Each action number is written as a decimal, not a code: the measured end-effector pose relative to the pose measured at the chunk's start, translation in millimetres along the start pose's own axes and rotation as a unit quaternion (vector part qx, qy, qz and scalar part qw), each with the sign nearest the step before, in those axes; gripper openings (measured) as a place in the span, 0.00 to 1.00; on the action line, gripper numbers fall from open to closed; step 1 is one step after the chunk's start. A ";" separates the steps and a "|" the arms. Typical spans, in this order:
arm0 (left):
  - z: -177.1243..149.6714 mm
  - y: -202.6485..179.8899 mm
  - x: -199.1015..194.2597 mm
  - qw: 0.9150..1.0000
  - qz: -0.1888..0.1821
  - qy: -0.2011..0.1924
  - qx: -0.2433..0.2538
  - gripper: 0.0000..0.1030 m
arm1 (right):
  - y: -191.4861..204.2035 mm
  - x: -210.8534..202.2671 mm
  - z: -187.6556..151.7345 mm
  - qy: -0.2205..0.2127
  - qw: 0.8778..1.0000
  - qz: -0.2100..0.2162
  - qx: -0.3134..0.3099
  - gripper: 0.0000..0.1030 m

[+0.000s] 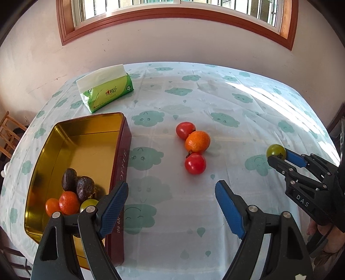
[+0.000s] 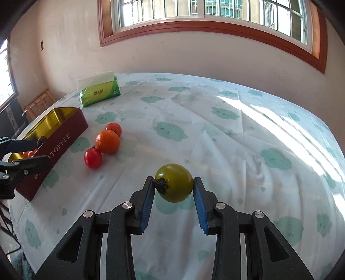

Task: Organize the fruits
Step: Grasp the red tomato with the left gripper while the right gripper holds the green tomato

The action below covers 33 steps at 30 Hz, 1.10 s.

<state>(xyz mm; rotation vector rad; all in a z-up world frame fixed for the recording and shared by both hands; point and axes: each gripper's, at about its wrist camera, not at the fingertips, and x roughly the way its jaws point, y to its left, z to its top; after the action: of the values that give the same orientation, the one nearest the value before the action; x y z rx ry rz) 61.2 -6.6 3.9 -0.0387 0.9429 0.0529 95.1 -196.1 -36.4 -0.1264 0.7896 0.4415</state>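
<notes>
My right gripper [image 2: 174,183] is shut on a green tomato [image 2: 175,183], held just above the tablecloth; the same green tomato [image 1: 275,150] shows at the right of the left wrist view in that gripper [image 1: 278,156]. My left gripper [image 1: 171,195] stands open with nothing between its fingers, beside the maroon toffee tin [image 1: 120,163]. The tin holds two dark wrinkled fruits [image 1: 78,183], an orange [image 1: 68,202], a small orange tomato [image 1: 51,206] and a yellow-green one [image 1: 88,204]. Two red tomatoes [image 1: 185,129] [image 1: 195,163] and an orange [image 1: 197,141] lie together on the cloth.
A green tissue pack [image 1: 105,88] lies at the far left of the table [image 1: 226,101], behind the tin. A wall with a wood-framed window [image 2: 204,13] runs behind the table. A wooden rack [image 1: 7,133] stands off the left edge. A hand [image 1: 323,234] holds the right gripper.
</notes>
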 end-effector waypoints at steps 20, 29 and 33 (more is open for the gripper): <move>17.4 -11.3 55.1 0.999 -0.011 0.034 -0.015 0.66 | -34.2 -4.9 -28.2 0.012 0.998 -0.033 0.048 0.37; 17.7 -13.2 71.9 0.999 -0.008 0.046 -0.014 0.63 | -32.2 2.0 -25.2 0.022 0.998 -0.028 0.043 0.37; 18.4 -13.1 76.4 0.999 -0.009 0.049 -0.015 0.54 | -30.0 4.0 -24.5 0.024 0.998 -0.032 0.039 0.37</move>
<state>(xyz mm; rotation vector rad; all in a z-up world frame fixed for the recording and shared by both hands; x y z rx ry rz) 121.6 -16.5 -47.1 -0.0784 1.0404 0.0500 94.4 -228.5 -58.0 -0.0902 0.8464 0.3484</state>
